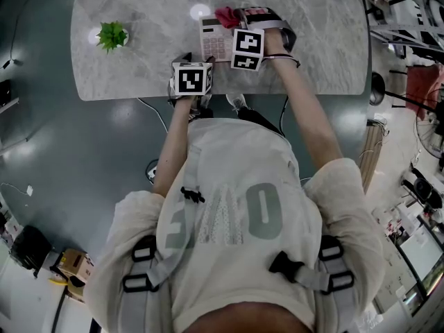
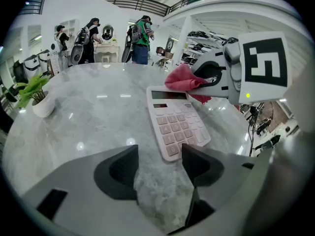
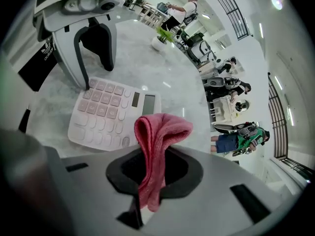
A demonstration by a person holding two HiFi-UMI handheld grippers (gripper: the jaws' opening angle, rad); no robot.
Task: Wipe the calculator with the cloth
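Pale pink calculator (image 1: 214,44) lies flat on the grey marble table (image 1: 139,68). Red cloth (image 3: 157,136) hovers at its display end, pinched tight in the right gripper (image 3: 152,168). Left gripper (image 2: 160,168) sits by the keypad end, jaws spread, nothing between them. Farther left, a white pot (image 2: 43,107) holds a green plant (image 2: 29,90). Glossy dark floor (image 1: 41,151) around.

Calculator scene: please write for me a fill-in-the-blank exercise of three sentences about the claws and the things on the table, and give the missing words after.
1. The right claw is shut on the pink ____.
2. The left claw is ____, and only the table shows between its jaws.
3. In the head view, a small potted ____ stands to the left of the calculator.

Missing words: cloth; open; plant.
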